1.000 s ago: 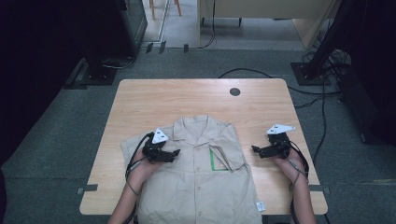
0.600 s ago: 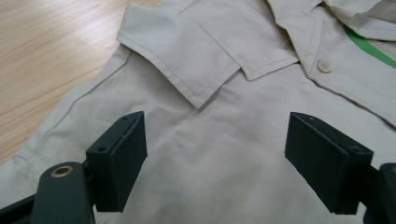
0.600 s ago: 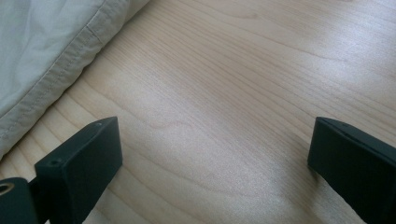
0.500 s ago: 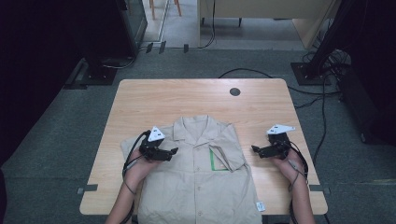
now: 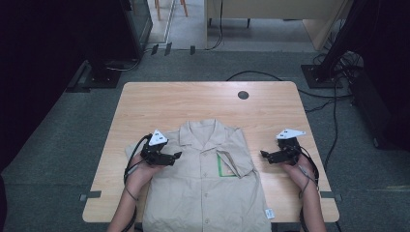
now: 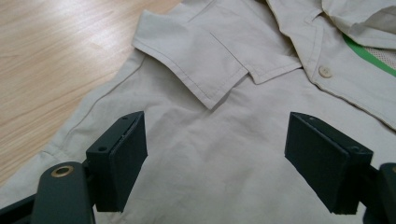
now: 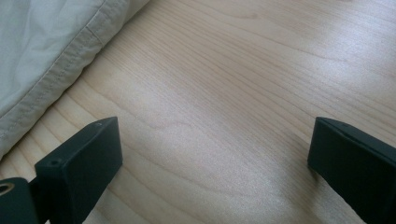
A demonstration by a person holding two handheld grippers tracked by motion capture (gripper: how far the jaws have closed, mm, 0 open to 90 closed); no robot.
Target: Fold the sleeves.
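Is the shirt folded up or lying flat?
Mostly flat. The shirt lies front up and buttoned on the table, collar spread; its right sleeve is folded in over the chest. Both tongs are open, holding nothing.

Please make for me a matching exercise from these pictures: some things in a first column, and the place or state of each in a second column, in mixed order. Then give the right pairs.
Column one:
1. left tongs
2. right tongs
3. shirt
4. dark round hole

Column two:
A. lies flat and buttoned, collar toward the far edge
B. open over bare wood, beside the shirt's edge
C. open over the shirt's shoulder area
D. in the table top, near the far edge

Right pairs: 1-C, 2-B, 3-A, 4-D
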